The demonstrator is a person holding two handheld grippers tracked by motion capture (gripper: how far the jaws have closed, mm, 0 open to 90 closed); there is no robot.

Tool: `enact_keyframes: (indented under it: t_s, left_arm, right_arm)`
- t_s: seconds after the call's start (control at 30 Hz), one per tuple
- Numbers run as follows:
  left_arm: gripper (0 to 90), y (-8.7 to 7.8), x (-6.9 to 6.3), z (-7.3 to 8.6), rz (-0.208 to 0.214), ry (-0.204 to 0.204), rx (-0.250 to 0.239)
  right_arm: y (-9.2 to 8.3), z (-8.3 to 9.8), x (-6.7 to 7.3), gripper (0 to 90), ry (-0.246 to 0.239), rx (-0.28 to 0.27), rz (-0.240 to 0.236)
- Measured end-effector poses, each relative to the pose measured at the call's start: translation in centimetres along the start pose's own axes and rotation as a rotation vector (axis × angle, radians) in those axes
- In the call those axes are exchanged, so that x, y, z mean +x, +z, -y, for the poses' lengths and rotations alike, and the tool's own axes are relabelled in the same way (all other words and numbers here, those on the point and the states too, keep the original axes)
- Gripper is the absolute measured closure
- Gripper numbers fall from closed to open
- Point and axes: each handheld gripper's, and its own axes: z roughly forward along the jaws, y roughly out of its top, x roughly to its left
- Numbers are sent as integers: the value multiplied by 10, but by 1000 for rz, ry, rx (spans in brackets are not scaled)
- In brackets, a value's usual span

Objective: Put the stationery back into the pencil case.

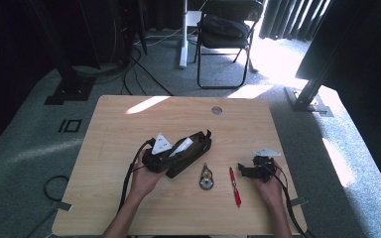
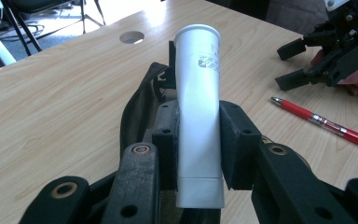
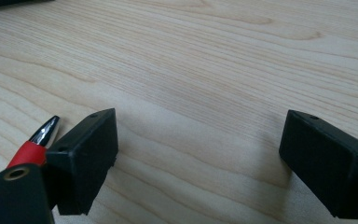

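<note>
One item, the white tube (image 2: 198,121), is clamped by the left gripper (image 2: 198,140) above the black pouch (image 1: 191,151); red pen (image 1: 235,187) and round tool (image 1: 206,178) remain out; right gripper (image 3: 200,158) stands wide, empty.

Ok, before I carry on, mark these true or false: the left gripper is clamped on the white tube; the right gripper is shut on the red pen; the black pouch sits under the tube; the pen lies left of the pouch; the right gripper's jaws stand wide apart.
1. The left gripper is clamped on the white tube. True.
2. The right gripper is shut on the red pen. False: the pen lies on the table beside one of its jaws, untouched.
3. The black pouch sits under the tube. True.
4. The pen lies left of the pouch. False: it lies to its right, past a small round object.
5. The right gripper's jaws stand wide apart. True.
</note>
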Motion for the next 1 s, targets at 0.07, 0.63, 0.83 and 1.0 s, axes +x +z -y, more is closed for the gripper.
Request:
enact_keyframes:
  t_s: [0.07,0.63,0.83,1.0]
  left_arm:
    - [707,1,0,0,-1,-3,0]
    - [707,13,3,0,-1,-4,14]
    - [707,18,5,2,-1,-6,22]
    - [707,20,7,2,-1,-14,26]
  right_arm:
    - [0,0,0,113,0,0,0]
    - [0,0,0,113,0,0,0]
    - [0,0,0,113,0,0,0]
    - [0,0,0,113,0,0,0]
